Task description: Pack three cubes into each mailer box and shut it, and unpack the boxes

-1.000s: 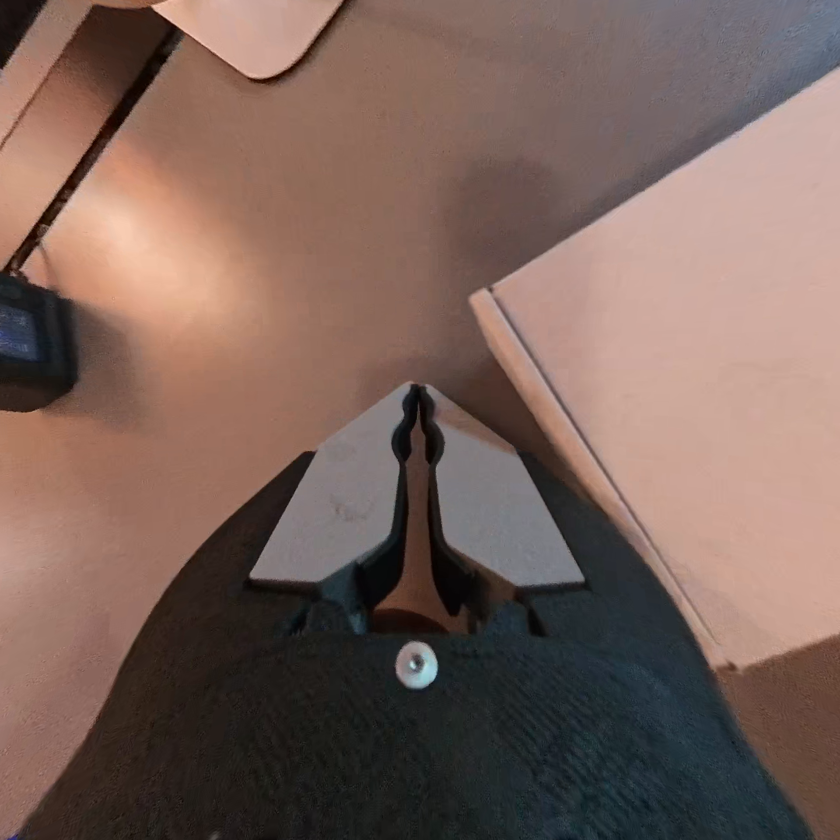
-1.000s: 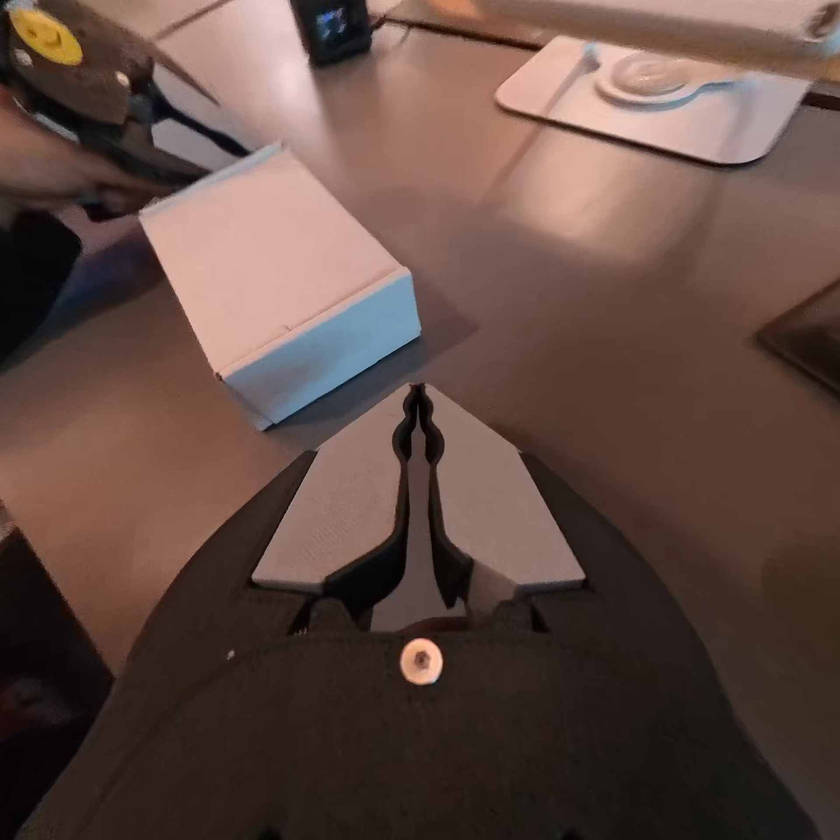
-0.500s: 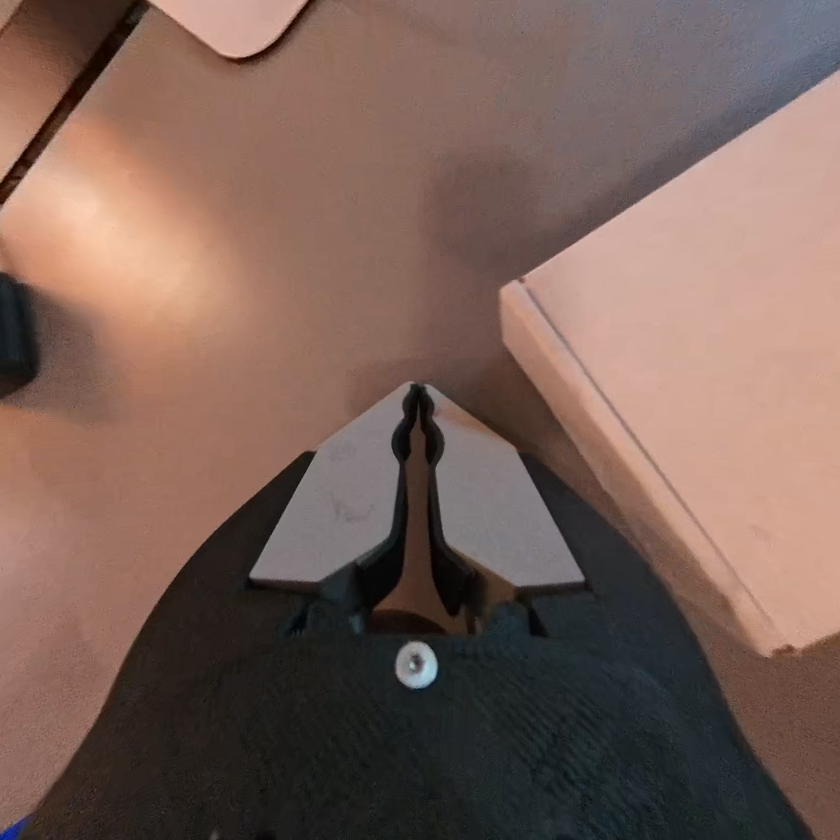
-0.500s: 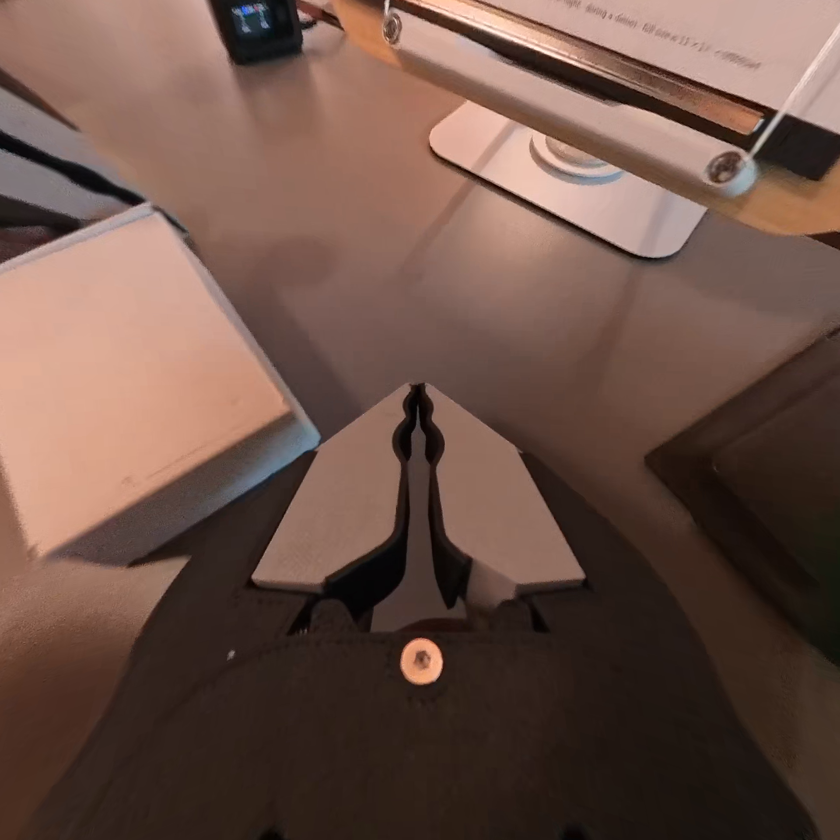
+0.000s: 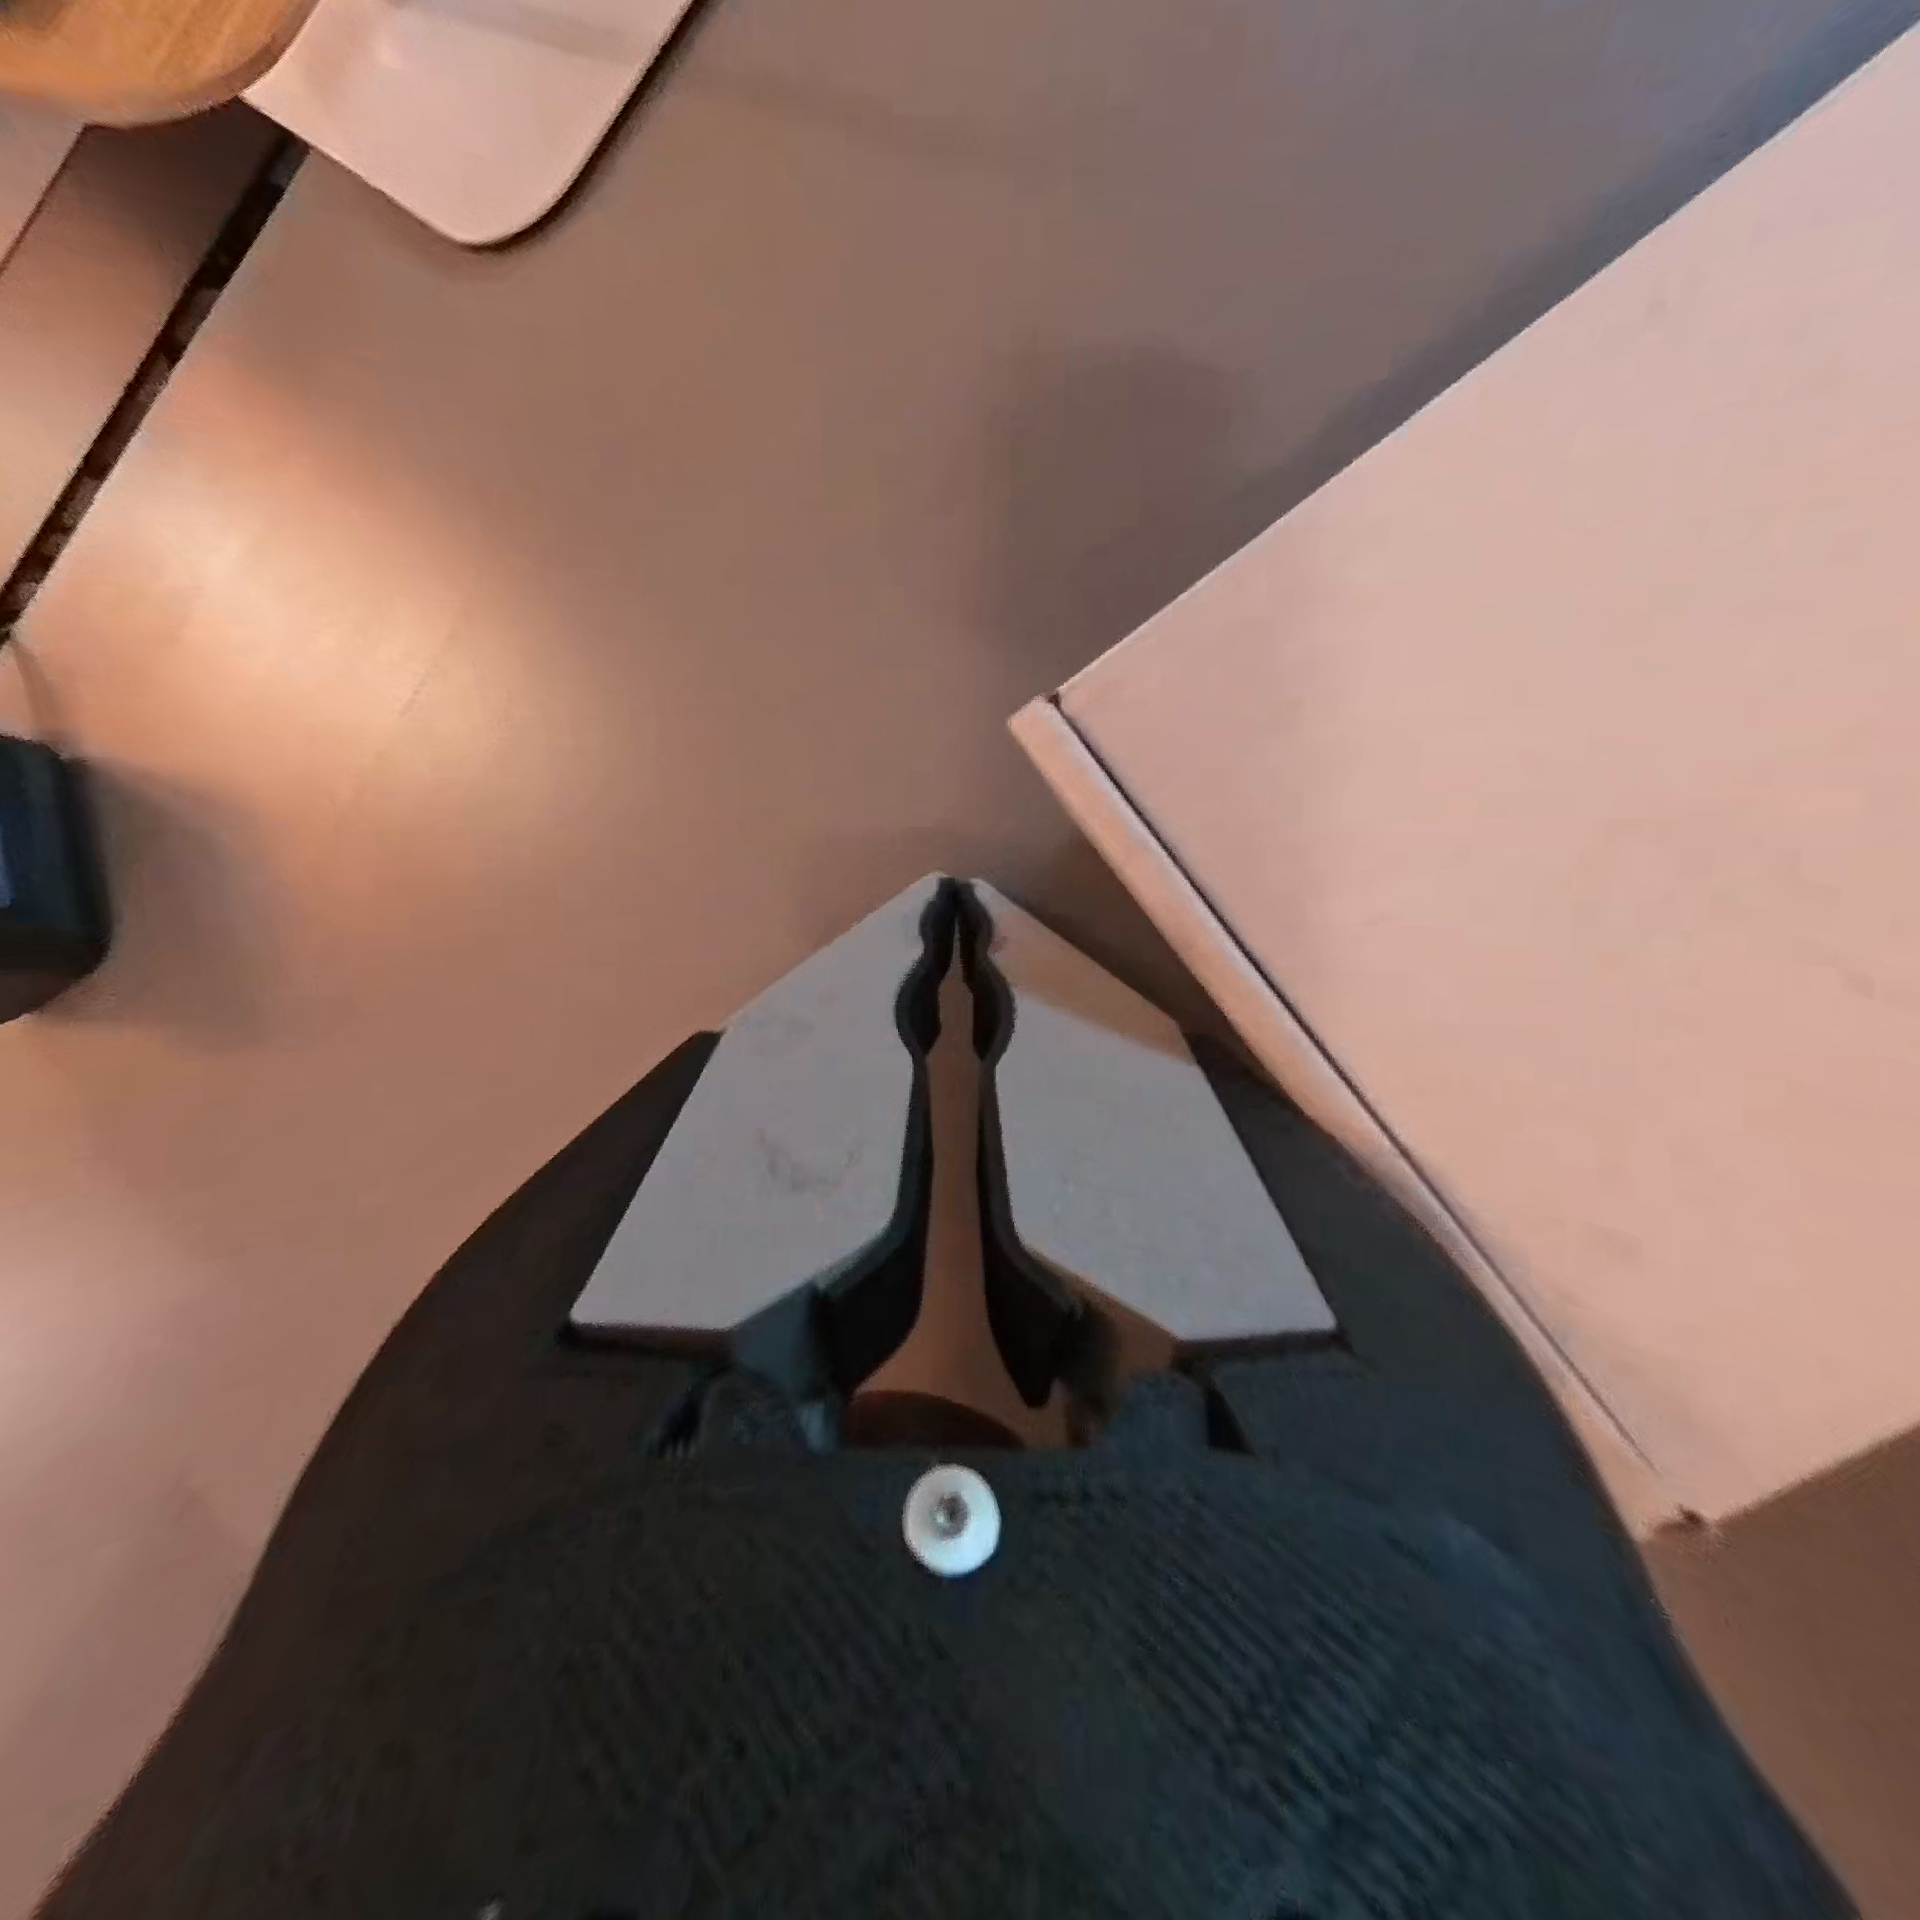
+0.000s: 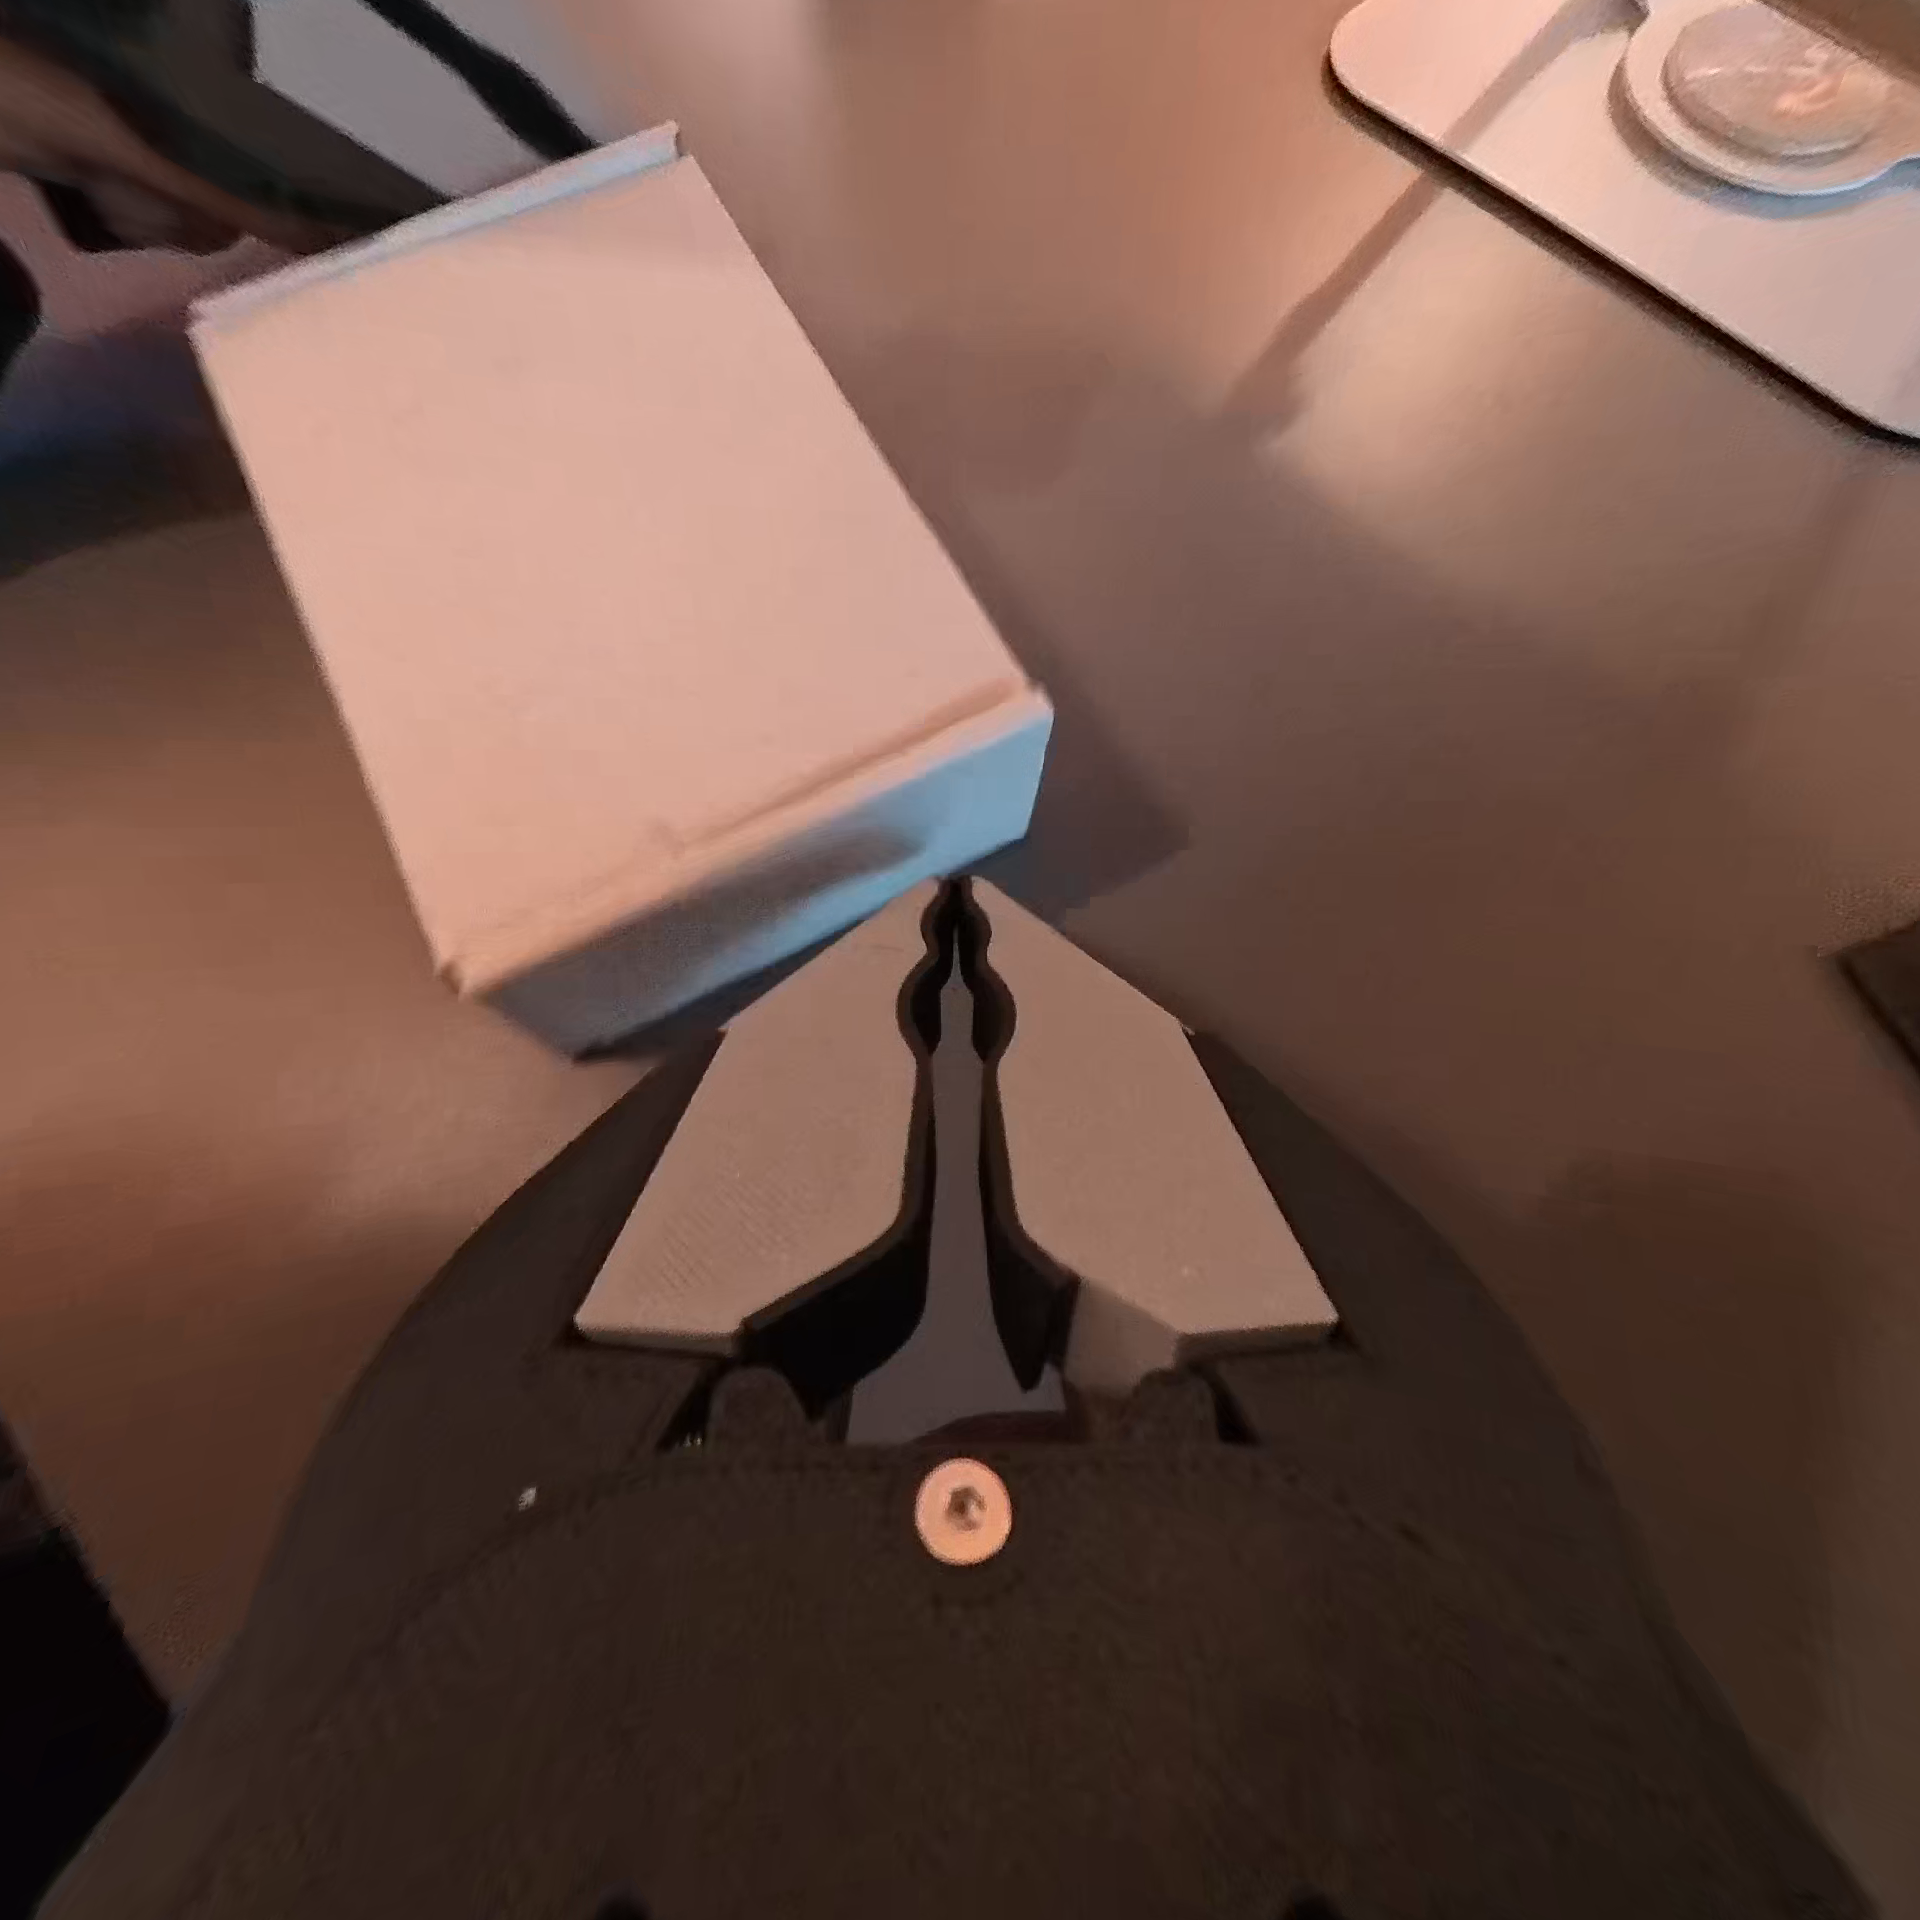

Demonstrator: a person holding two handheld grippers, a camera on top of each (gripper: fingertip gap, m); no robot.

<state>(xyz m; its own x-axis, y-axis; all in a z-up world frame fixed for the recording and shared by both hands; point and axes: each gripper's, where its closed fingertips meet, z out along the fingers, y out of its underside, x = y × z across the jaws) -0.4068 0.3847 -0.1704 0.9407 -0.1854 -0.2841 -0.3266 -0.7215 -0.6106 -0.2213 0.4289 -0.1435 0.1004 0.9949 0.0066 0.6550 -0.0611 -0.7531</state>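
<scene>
Box (image 6: 592, 582) shut, on counter (image 6: 1351, 727), seen white in right view. Right tongs (image 6: 956, 891) closed, empty, tips at box's near side wall, contact unclear. Left tongs (image 5: 954, 891) closed, empty, just beside box (image 5: 1538, 831) corner. Stand base (image 6: 1621, 197) at far right.

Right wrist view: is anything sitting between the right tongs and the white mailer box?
Nothing visible. The shut right tongs point at the closed mailer box, tips right at its near lower edge, with only bare table around them.
</scene>
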